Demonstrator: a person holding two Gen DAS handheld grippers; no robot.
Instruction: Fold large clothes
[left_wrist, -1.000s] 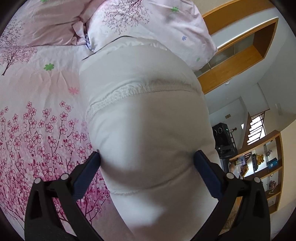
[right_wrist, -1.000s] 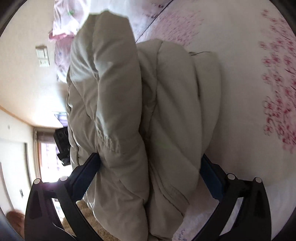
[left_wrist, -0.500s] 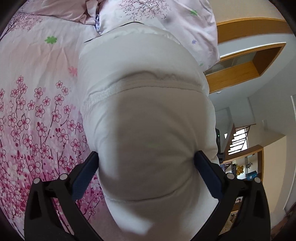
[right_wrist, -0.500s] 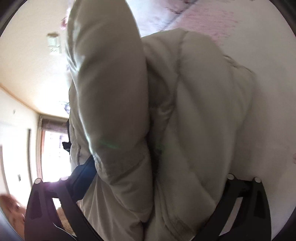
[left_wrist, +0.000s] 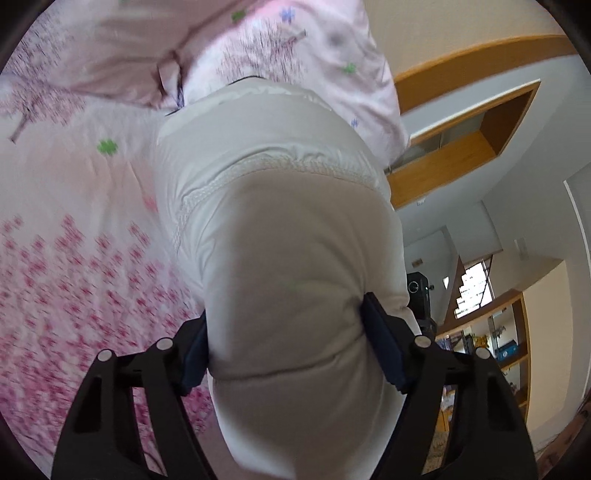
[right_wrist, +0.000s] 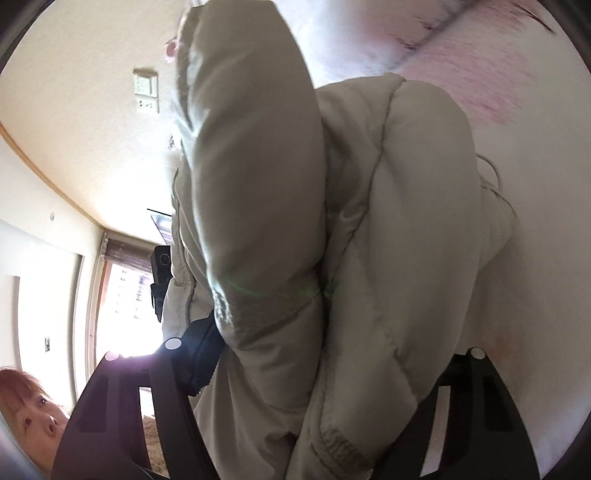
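Over the bedsheet (left_wrist: 74, 206), clamped jacket (left_wrist: 280, 236)

Bed (left_wrist: 74, 192) in pink blossom sheet, pillows (left_wrist: 295, 48) at head, padded jacket (left_wrist: 258, 155) lying across

Left black plastic two-finger gripper (left_wrist: 286, 343): slotted triangular arms, silver round pivot screws, dark blue rubber finger pads (left_wrist: 382, 352). Right black plastic two-finger gripper (right_wrist: 332, 354): identical arms and screws, one dark pad visible. Lower left of the right wrist frame: operator's face (right_wrist: 31, 413), reddish fringe.
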